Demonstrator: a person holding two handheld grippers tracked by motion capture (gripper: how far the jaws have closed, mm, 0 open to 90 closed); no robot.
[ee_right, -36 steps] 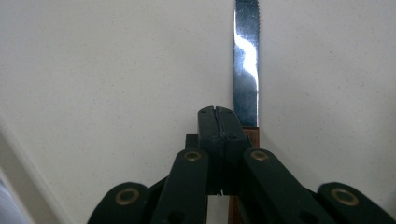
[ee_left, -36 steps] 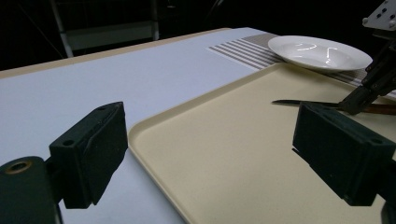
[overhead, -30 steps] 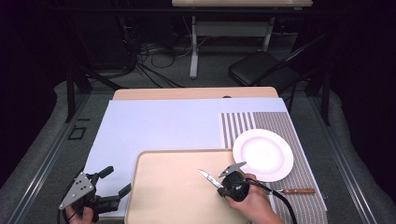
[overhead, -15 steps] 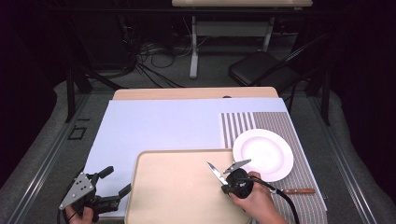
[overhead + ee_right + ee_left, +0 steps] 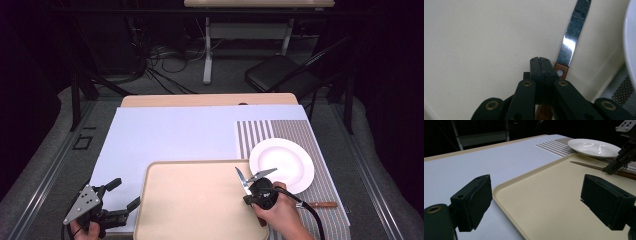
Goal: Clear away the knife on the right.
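Note:
A knife with a steel blade (image 5: 242, 180) and a wooden handle (image 5: 560, 71) is over the right part of the beige tray (image 5: 190, 205). My right gripper (image 5: 250, 194) is shut, its jaws (image 5: 540, 60) pressed together over the handle, and the blade (image 5: 571, 37) points up and away past them. The left gripper view also shows this blade (image 5: 586, 165) low over the tray (image 5: 544, 202). My left gripper (image 5: 125, 193) is open with nothing between its jaws, just off the tray's left edge. A white plate (image 5: 281, 165) lies beside the tray on the right.
The plate rests on a striped mat (image 5: 262, 132). A pale blue sheet (image 5: 175, 135) covers the table behind the tray. Another wooden-handled utensil (image 5: 320, 204) lies on the mat right of my right hand. A black chair (image 5: 280, 75) stands beyond the table.
My right gripper and the knife have moved together to the right across the tray, toward the plate. The left gripper has stayed put and open.

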